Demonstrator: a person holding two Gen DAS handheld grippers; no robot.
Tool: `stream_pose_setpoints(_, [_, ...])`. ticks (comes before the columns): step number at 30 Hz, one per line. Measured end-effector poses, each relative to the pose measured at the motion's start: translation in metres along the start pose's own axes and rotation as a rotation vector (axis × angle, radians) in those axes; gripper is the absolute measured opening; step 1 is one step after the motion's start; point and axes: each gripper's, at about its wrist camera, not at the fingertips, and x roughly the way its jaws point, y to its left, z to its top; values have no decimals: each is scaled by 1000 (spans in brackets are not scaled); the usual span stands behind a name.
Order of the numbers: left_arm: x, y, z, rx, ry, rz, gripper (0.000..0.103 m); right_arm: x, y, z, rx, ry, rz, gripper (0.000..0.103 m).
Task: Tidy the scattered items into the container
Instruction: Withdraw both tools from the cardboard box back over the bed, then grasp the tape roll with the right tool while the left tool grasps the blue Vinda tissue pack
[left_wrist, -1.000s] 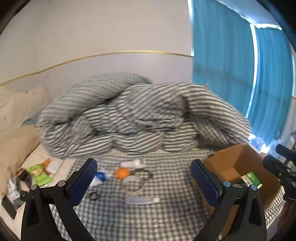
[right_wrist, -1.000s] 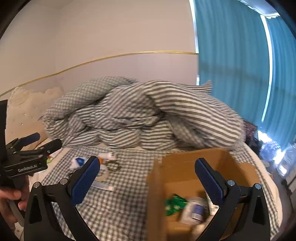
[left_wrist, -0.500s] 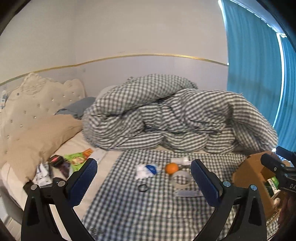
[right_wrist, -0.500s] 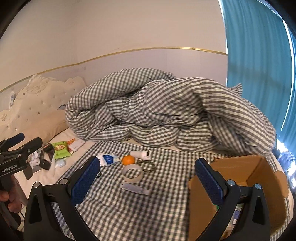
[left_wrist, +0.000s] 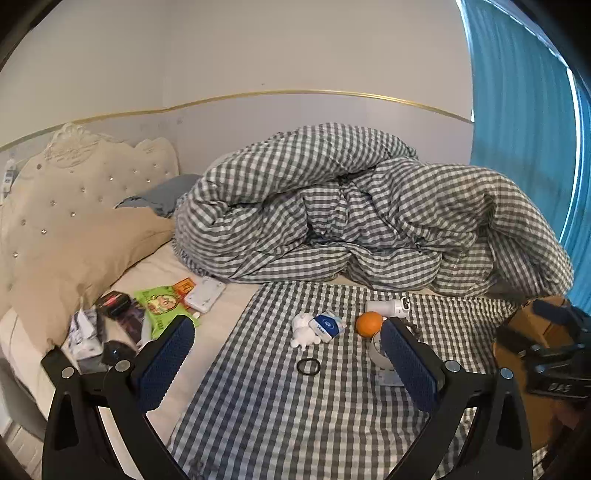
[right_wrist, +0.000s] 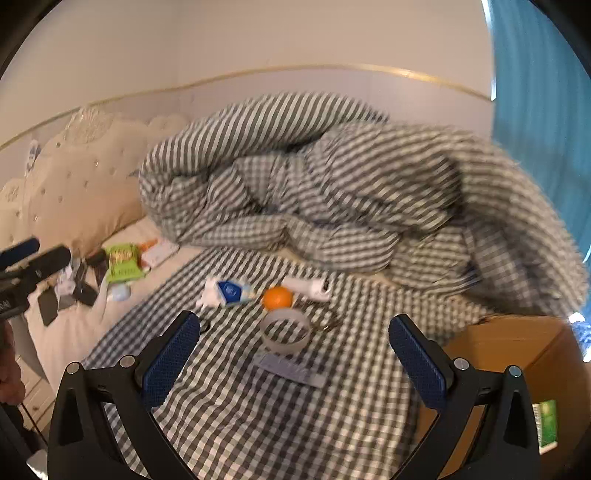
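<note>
Fingers (left_wrist: 162, 363) on my left gripper (left_wrist: 284, 363) stand wide apart with nothing between them — I judge they are spread ready for a pick. In the left wrist view the checked cloth (left_wrist: 295, 424) fills the lower middle of the frame, and the scattered things sit on it just above centre: one orange (left_wrist: 369, 324), one white bottle (left_wrist: 386, 306) lying on its side, one blue-and-white packet (left_wrist: 327, 325) against a white crumpled lump, one black ring (left_wrist: 308, 367), and one tape roll (left_wrist: 376, 349) half hidden by my right-hand finger. At the left of the frame a second cluster lies on the bare sheet — one green packet (left_wrist: 162, 306), one white case (left_wrist: 204, 293), some dark bits I can't count. The cardboard box (left_wrist: 535, 325) peeks in at the right edge, behind my other gripper.

Over to the right wrist view, blurred. My right gripper (right_wrist: 291, 352) is also spread and empty. The tape roll lies between the pads, one flat sachet (right_wrist: 290, 369) just below it. The box sits lower right, open-topped, one green packet (right_wrist: 546, 421) inside — close by, I'd say, for short carries.
</note>
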Motion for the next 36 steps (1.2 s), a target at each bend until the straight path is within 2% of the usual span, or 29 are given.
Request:
stream_pose_setpoints(5, [42,3,-7,14,51,-22,103,53,8,-4,-31,76,68,103])
stream_pose_setpoints(9, [68,4,-16,39,82,-13,103,98,16,-10,-91,153,80,100])
stream_pose_setpoints(11, [77,4,-19,46,86,-11,103,123,17,-12,-102,192,92,93])
stream_pose_setpoints(16, [104,10,-33,18,108,-16,103,189,24,-26,-146,327,90,60])
stream_pose_setpoints(23, [147,20,-55,-13,195,-1,103,240,34,-42,-207,413,64,51])
stream_pose_setpoints(26, [155,21,-62,-7,212,3,103,254,37,-44,-219,431,47,38])
stream_pose_setpoints(28, [160,20,-65,-4,217,2,103,262,38,-45,-227,450,36,24])
stream_pose_setpoints(30, [166,17,-66,2,221,-4,103,269,38,-46,-217,472,49,19])
stream_pose_setpoints(31, [168,16,-65,4,222,-7,103,270,37,-47,-205,475,63,9])
stream_pose_setpoints(36, [188,3,-61,20,226,-48,103,256,38,-45,-167,445,98,6])
